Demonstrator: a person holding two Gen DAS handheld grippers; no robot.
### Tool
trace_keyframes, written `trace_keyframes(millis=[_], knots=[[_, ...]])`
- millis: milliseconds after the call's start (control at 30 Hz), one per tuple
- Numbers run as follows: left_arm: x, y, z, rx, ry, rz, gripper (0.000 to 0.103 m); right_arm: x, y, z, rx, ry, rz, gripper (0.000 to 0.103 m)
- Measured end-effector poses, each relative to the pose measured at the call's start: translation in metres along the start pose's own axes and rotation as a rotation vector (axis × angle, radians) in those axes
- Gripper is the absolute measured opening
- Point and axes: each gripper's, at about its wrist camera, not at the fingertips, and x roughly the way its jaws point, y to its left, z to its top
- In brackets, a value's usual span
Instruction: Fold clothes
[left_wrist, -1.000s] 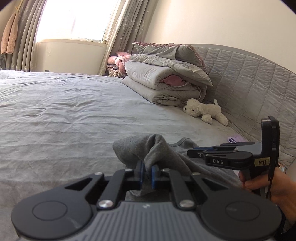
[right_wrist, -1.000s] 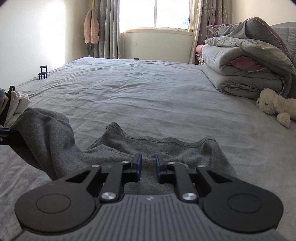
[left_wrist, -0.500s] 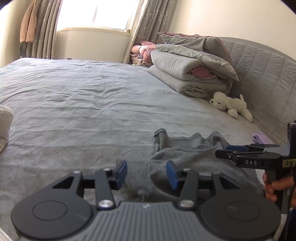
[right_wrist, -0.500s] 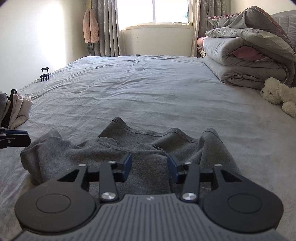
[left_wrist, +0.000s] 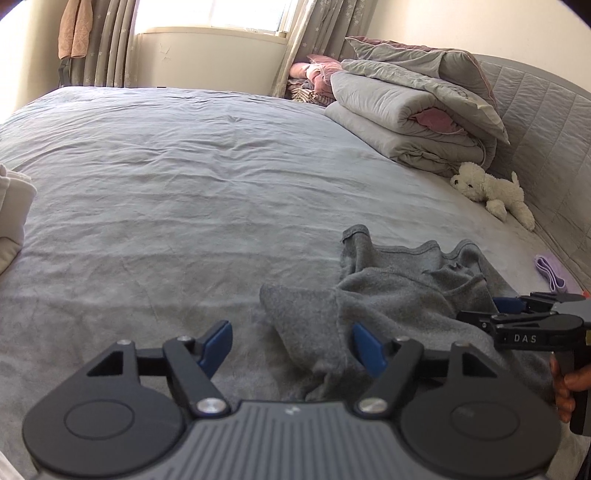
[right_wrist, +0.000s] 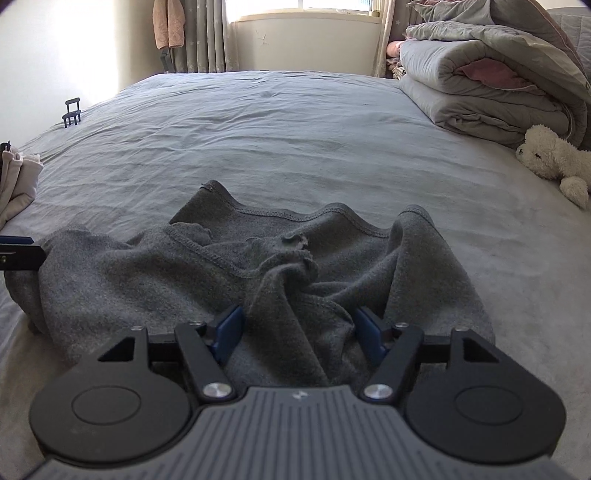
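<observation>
Grey garment lying bunched on the bed, partly folded. Left tongs and right tongs both spread wide, gripping nothing, poised over the cloth's near edge, presumably to choose fresh grasp points.

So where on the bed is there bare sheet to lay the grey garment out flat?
Bare sheet runs from the grey garment to the window wall, between the pale clothes pile and the folded duvets. Crowded: the headboard side, with the plush dog and a purple cloth.
</observation>
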Motion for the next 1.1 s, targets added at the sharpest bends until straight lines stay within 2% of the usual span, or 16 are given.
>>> trace_keyframes(millis=[33,67,133,267,367,500,667,733,800,867,900,933,967,1067,1100], knots=[[0.001,-0.001,0.0,0.005,0.005,-0.008,0.035,-0.002,0.002,0.001,-0.006,-0.003,0.0,0.042],[0.001,-0.002,0.0,0.005,0.006,-0.018,0.019,-0.005,0.004,0.002,-0.017,-0.013,-0.009,0.035],[0.001,-0.005,0.0,0.006,0.009,-0.036,0.011,-0.014,0.004,0.005,-0.024,-0.059,-0.014,0.012],[-0.023,-0.007,0.006,0.01,-0.102,-0.077,0.007,-0.038,-0.002,0.015,-0.005,-0.19,-0.033,0.008],[-0.039,-0.008,0.01,0.019,-0.157,-0.096,0.006,-0.049,-0.003,0.019,-0.006,-0.244,-0.037,0.007],[-0.03,-0.009,0.009,0.055,-0.129,-0.037,0.006,-0.04,-0.003,0.017,-0.005,-0.206,-0.03,0.007],[-0.026,-0.006,0.01,0.041,-0.107,-0.037,0.006,-0.03,-0.005,0.014,0.023,-0.17,-0.029,0.007],[-0.027,-0.006,0.01,0.043,-0.102,-0.038,0.006,-0.024,-0.009,0.01,0.049,-0.147,-0.021,0.017],[-0.025,-0.005,0.009,0.036,-0.081,-0.029,0.007,-0.018,-0.013,0.007,0.075,-0.123,-0.013,0.017],[-0.021,-0.003,0.008,0.025,-0.062,-0.023,0.02,-0.012,-0.016,0.003,0.101,-0.099,-0.004,0.024],[-0.018,-0.001,0.007,0.017,-0.054,-0.017,0.024,-0.009,-0.018,0.001,0.113,-0.087,0.0,0.045],[-0.015,0.001,0.006,0.011,-0.044,-0.012,0.033,-0.006,-0.02,-0.001,0.126,-0.075,0.004,0.067],[-0.012,0.002,0.005,0.005,-0.029,-0.007,0.041,-0.004,-0.019,-0.004,0.126,-0.071,0.003,0.072],[-0.004,0.007,0.001,-0.036,0.001,-0.016,0.047,-0.008,-0.011,-0.011,0.121,-0.073,-0.017,0.072],[-0.003,0.008,0.0,-0.046,0.008,-0.025,0.047,-0.012,-0.008,-0.011,0.12,-0.076,-0.026,0.066]])
